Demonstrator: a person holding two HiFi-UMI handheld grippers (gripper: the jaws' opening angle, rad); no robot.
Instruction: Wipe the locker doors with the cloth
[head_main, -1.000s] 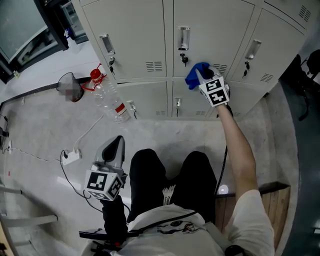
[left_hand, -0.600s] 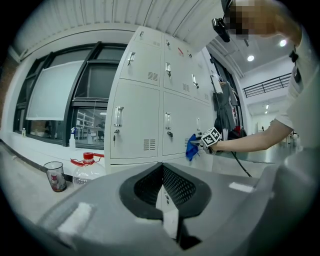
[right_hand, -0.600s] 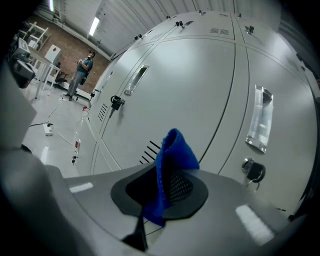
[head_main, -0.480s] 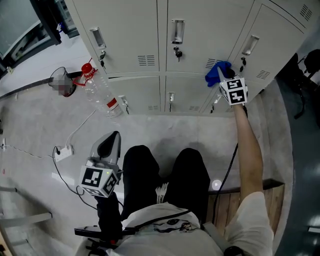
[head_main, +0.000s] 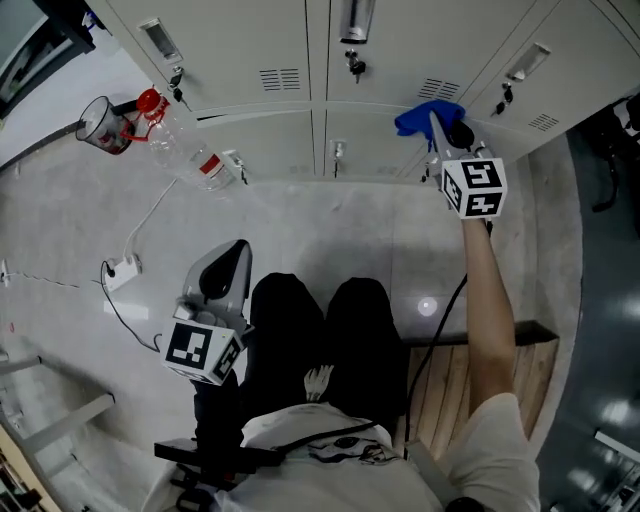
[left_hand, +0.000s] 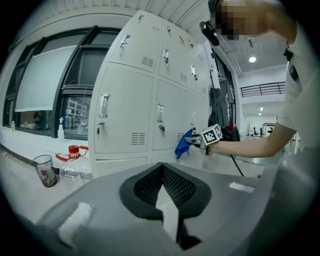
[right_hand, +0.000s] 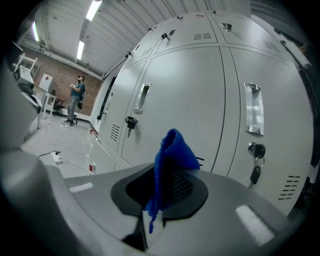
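The pale grey locker doors (head_main: 240, 40) run along the top of the head view. My right gripper (head_main: 438, 126) is stretched out to them, shut on a blue cloth (head_main: 426, 114). The cloth sits by the vent at the seam between the middle and right doors. In the right gripper view the cloth (right_hand: 172, 159) stands up from the shut jaws in front of a door (right_hand: 200, 100); contact with it cannot be told. My left gripper (head_main: 230, 262) rests low by my left knee, shut and empty. From the left gripper (left_hand: 162, 170) the cloth (left_hand: 183, 144) shows far off.
A clear plastic bottle with a red cap (head_main: 185, 152) and a cup (head_main: 102, 122) lie on the floor at the left by the lockers. A white power strip (head_main: 122, 268) and its cable lie nearby. Keys hang in the locks (right_hand: 255, 173). A wooden bench (head_main: 485, 370) is under me.
My right gripper has carried the cloth rightward across the lockers, from the middle door toward the right one. The head view has shifted; the left gripper has stayed put.
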